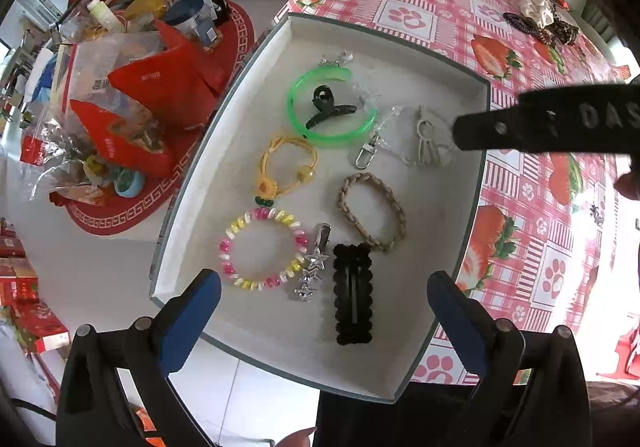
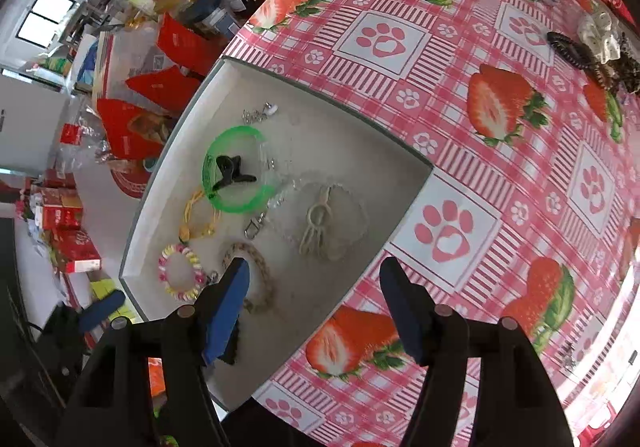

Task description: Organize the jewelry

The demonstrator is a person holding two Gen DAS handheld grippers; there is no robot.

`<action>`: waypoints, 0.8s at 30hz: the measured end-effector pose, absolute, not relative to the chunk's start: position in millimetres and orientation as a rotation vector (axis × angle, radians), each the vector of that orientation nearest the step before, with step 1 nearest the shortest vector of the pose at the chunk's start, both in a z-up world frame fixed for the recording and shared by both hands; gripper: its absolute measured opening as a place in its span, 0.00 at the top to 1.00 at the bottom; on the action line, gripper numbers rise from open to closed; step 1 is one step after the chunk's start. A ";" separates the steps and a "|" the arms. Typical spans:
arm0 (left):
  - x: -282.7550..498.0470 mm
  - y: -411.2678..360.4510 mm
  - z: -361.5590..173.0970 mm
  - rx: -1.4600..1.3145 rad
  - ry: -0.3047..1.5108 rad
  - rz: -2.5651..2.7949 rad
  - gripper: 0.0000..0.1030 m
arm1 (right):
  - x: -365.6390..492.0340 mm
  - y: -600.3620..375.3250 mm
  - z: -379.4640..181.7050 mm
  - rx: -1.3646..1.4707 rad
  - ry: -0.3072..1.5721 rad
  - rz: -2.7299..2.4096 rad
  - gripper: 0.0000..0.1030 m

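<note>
Your left gripper (image 1: 324, 311) hangs over the near end of the shallow white tray (image 1: 400, 59), its blue-padded fingers spread wide and holding nothing. Your right gripper (image 2: 314, 303) is spread too and empty, straddling the tray's right edge where it meets the pink strawberry-print tablecloth (image 2: 460, 59).

The jewelry lies inside the tray:
- a translucent green bangle (image 1: 362, 131) with a black claw clip (image 1: 326, 105) inside its ring
- a yellow cord hair tie (image 1: 288, 167)
- a pink, yellow and white beaded bracelet (image 1: 240, 223)
- a braided tan bracelet (image 1: 394, 211)
- a silver star clip (image 1: 312, 271)
- a black scalloped snap clip (image 1: 354, 295)

In the left view, your right gripper's black finger covers part of a pale cream corded piece (image 1: 426, 139), whose shape is hard to make out. Dark and cream hair ties (image 2: 592, 47) sit well apart on the cloth, too distorted to separate.
</note>
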State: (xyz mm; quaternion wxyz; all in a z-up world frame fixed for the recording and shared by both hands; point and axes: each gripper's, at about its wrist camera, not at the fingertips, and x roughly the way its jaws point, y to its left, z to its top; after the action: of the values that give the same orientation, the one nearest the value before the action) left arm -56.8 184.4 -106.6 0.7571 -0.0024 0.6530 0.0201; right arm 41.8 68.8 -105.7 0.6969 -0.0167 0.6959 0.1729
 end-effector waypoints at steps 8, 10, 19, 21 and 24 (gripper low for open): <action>-54.6 190.9 -83.4 -0.012 1.423 0.049 0.00 | 31.5 65.5 -76.8 -0.082 1.520 0.347 0.19; -53.6 193.0 -76.3 -0.016 1.419 0.054 0.00 | 29.3 64.7 -68.0 -0.099 1.508 0.335 0.18; -55.5 202.1 -63.7 -0.029 1.412 0.090 0.00 | 16.2 75.4 -47.4 -0.232 1.439 0.314 0.03; -56.9 204.7 -61.9 -0.033 1.411 0.098 0.00 | 13.8 78.5 -46.0 -0.255 1.434 0.319 0.03; -59.5 208.0 -59.6 -0.032 1.408 0.105 0.00 | 9.9 82.4 -43.2 -0.290 1.422 0.325 0.03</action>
State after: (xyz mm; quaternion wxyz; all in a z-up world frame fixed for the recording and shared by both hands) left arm -59.5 208.0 -59.6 0.7609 -0.0146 0.6469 0.0485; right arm 9.9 82.4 -43.2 0.7362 -0.1319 0.6471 0.1481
